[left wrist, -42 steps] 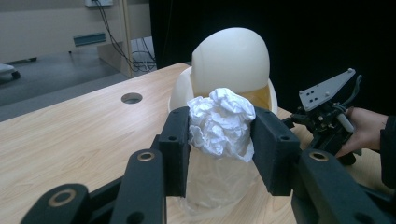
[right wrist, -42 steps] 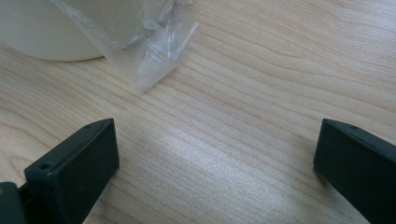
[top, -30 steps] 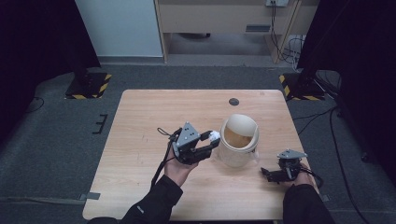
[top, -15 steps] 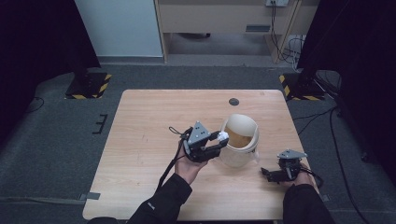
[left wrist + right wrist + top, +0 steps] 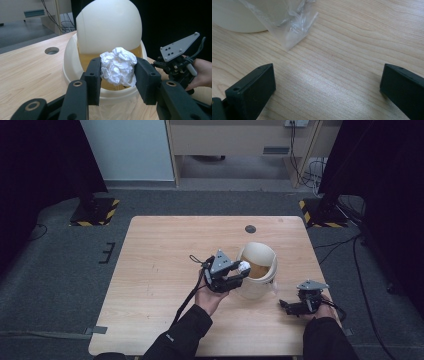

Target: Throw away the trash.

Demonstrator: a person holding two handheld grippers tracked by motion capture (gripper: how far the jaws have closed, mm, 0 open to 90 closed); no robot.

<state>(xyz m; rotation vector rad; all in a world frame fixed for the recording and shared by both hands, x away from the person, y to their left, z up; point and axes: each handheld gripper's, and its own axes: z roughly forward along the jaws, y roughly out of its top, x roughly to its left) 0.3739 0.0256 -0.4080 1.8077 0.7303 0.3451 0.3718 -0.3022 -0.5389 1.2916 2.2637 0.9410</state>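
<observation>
The table (image 5: pixel 160 270) is light wood w/ a small round dark hole (image 5: pixel 250 229) near its far edge. Around it is grey carpet, w/ two black stands on yellow-black striped feet at the far left and far right, and cables on the floor at the right. In the middle-right of the table stands a cream bin (image 5: pixel 257 277) w/ a domed swing lid (image 5: pixel 107 25), the lid tipped so the opening shows. A clear plastic liner (image 5: pixel 292 25) hangs out from under the bin's rim and its corner lies on the wood, just in front of the right gripper (image 5: pixel 292 306).

The left gripper (image 5: pixel 244 268) is at the near-left side of the bin, jaws pointing at the opening. The jaws are partly closed, pressing from both sides on a crumpled white paper ball (image 5: pixel 118 65). In the left gripper view the ball sits high between the two jaw pads, right in front of the opening and above the bin's rim; from the high view it is at the rim's left edge, not yet inside.

The right gripper rests low by the near-right edge of the table, near the bin but apart from it. Its jaws are spread wide, w/ only bare wood between them; nothing is held.
</observation>
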